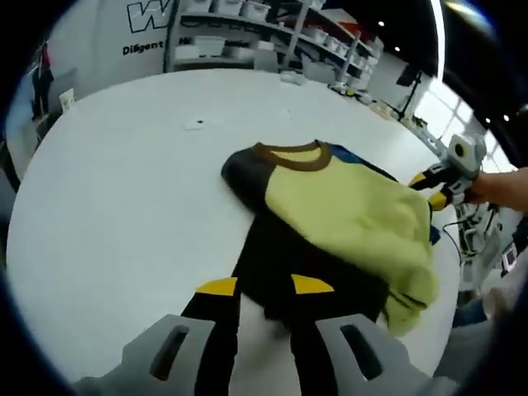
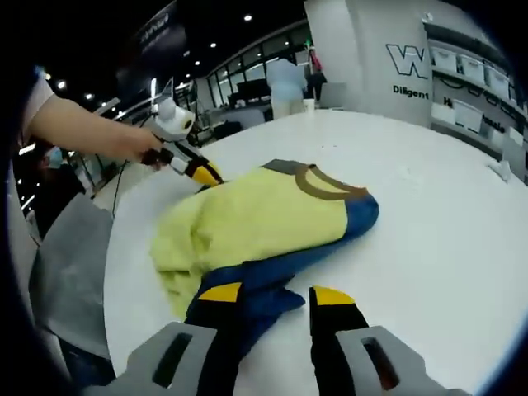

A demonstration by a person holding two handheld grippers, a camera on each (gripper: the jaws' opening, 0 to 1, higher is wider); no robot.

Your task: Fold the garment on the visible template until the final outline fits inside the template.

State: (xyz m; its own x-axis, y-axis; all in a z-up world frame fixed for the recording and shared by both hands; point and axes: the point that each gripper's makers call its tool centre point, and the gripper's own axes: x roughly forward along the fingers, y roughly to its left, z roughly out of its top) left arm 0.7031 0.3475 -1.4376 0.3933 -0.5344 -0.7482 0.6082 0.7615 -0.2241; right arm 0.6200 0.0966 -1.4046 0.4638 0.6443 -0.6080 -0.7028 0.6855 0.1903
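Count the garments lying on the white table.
1. A yellow shirt with a brown collar, one dark sleeve and one blue sleeve lies near the middle of the table, bunched up. Anything tucked under it would be hidden.

Large open lab or demo hall, marked by a round white worktop (image 1: 124, 206), far shelving (image 1: 247, 33) stacked with bins, a wall logo (image 2: 408, 62), ceiling spotlights (image 2: 247, 17), tall windows (image 1: 437, 103).

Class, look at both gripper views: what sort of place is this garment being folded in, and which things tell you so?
Probably a large lab or demonstration hall: a big white table holding the garment, shelving with storage bins, a logo wall sign and rows of ceiling spotlights.
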